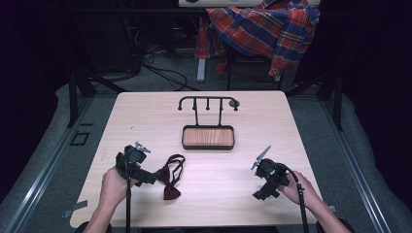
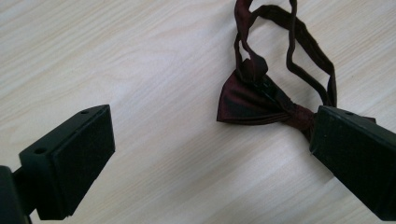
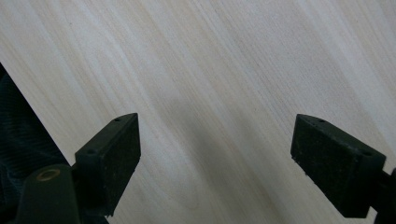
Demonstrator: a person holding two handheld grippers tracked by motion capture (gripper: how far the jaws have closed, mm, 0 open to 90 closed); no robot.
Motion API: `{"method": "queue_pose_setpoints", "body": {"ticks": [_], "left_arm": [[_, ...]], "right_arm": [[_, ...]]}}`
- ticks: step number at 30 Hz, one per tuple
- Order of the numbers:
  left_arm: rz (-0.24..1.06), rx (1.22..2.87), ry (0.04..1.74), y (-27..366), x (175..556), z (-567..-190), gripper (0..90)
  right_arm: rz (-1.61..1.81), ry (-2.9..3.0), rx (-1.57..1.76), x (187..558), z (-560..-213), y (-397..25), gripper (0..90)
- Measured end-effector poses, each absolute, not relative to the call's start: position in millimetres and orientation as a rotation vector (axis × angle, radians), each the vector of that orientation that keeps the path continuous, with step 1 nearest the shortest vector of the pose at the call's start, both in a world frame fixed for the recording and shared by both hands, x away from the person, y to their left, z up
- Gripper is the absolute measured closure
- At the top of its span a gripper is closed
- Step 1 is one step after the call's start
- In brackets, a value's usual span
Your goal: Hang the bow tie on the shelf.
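At lower left of the high view, the left gripper (image 1: 145, 178) sits with jaws apart beside a dark red bow tie (image 1: 171, 180) lying flat on the worktop (image 1: 272, 131), its strap looped. The left gripper view reveals the tie's satin sheen and one jaw overlapping its knot. Lower right, the right gripper (image 1: 260, 193) hangs with jaws apart.

Both grippers — left gripper (image 1: 145, 178), right gripper (image 1: 260, 194) — are black, each with blocky screw-holed jaws, a grey three-cornered plate and a trailing black cable.
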State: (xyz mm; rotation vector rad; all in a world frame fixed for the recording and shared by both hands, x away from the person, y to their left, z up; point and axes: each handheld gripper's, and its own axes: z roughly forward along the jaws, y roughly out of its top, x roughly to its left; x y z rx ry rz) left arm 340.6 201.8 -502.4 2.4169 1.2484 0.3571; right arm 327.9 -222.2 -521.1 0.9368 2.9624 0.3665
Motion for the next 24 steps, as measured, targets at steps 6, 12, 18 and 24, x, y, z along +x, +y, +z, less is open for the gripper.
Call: {"method": "queue_pose_setpoints", "body": {"ticks": [6, 12, 18, 24], "left_arm": [[0.382, 2.397, 1.233, 196.5, 348.2, -497.4, 0.2], [0.375, 2.398, 1.225, 191.6, 359.1, -498.2, 0.1], [0.356, 2.406, 1.222, 189.1, 366.8, -501.0, 0.0], [0.363, 2.395, 1.227, 187.1, 374.5, -500.9, 0.0]], "right_arm": [[0.358, 2.966, 0.931, 327.7, -520.6, -221.7, 15.9], [0.358, 2.968, 0.931, 328.1, -521.0, -221.8, 15.9], [0.370, 2.970, 0.937, 328.2, -522.1, -221.6, 15.9], [0.368, 2.969, 0.936, 327.8, -522.1, -220.8, 15.9]]}}
